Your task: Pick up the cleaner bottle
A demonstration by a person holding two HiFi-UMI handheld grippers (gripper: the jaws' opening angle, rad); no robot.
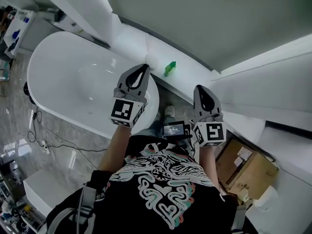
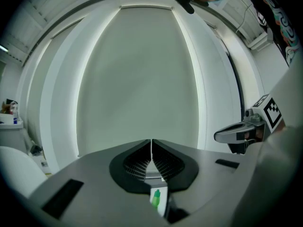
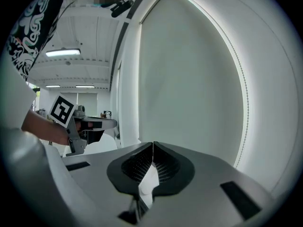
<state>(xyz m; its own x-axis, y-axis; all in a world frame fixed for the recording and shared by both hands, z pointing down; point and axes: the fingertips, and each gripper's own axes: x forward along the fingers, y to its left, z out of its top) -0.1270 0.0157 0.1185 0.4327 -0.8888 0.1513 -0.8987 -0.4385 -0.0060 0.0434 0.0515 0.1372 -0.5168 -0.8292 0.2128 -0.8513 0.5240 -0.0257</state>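
1. White oval bathtub (image 1: 73, 77) at upper left of the head view, smooth white basin on show.
2. Brown cardboard box (image 1: 251, 169) at lower right, beside the person; apparently closed, with a label on top, so contents hidden.
3. Small green cleaner bottle (image 1: 169, 68) standing on the white ledge (image 1: 195, 79) just past the tub's end, close to the wall.
4. Left gripper (image 1: 145, 67) with jaws pressed together, nothing pinched. Tips over the tub's rim, with the bottle just beyond them and slightly to the right, apart. In the left gripper view, glimpsed low down through the slot beneath the closed jaws.
5. Right gripper (image 1: 200, 88) likewise pressed together and gripping nothing, held beside the left one. Bottle ahead and off to its left, not touching.
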